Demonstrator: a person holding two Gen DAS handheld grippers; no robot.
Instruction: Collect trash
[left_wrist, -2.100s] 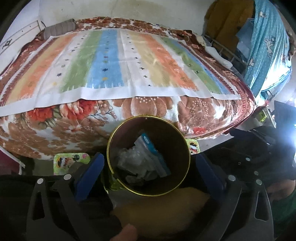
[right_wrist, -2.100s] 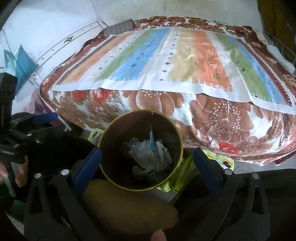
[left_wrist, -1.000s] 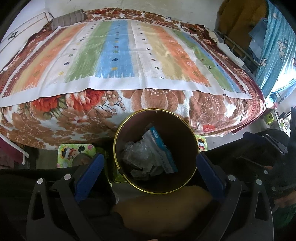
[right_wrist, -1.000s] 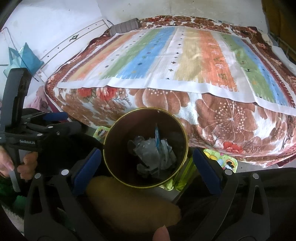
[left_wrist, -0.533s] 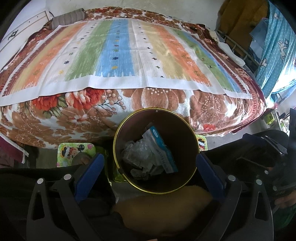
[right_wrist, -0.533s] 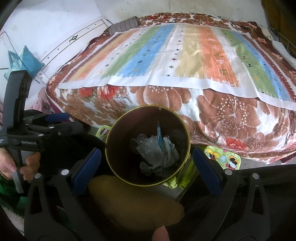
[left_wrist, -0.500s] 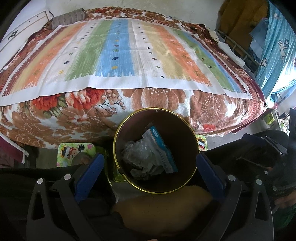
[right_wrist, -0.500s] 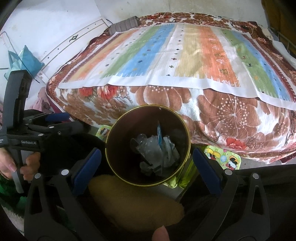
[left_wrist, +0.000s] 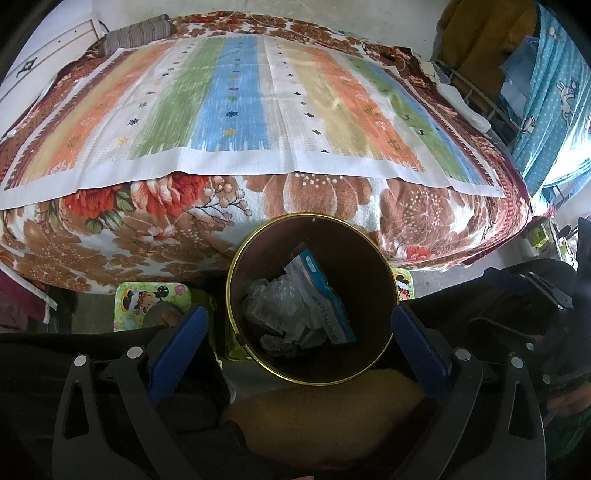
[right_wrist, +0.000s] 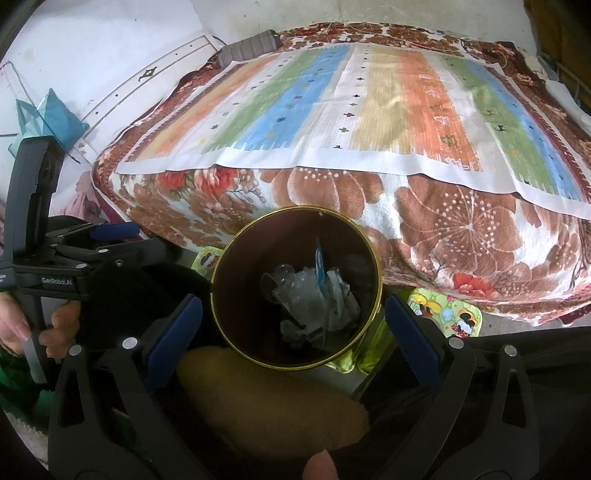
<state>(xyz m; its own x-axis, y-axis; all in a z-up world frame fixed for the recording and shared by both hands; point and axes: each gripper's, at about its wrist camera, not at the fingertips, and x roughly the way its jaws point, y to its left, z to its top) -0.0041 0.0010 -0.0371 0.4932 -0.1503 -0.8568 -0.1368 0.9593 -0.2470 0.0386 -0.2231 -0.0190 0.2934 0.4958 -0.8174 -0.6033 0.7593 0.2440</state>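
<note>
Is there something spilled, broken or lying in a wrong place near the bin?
Nothing stands out. The bin stands upright beside the bed, and the crumpled plastic and blue-and-white packet lie inside it. No trash shows on the striped cloth. Both grippers are open and empty.

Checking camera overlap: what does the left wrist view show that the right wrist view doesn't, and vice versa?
Left wrist only: the blue patterned curtain, the brown garment hanging beside it, and the flat face of the blue-and-white packet.

Right wrist only: the left claw seen from the side, the hand holding it, and a teal bag by the white wall.

Both: the gold-rimmed bin with crumpled clear plastic inside, the striped mat on the floral blanket, and the cartoon mat under the bin.
</note>
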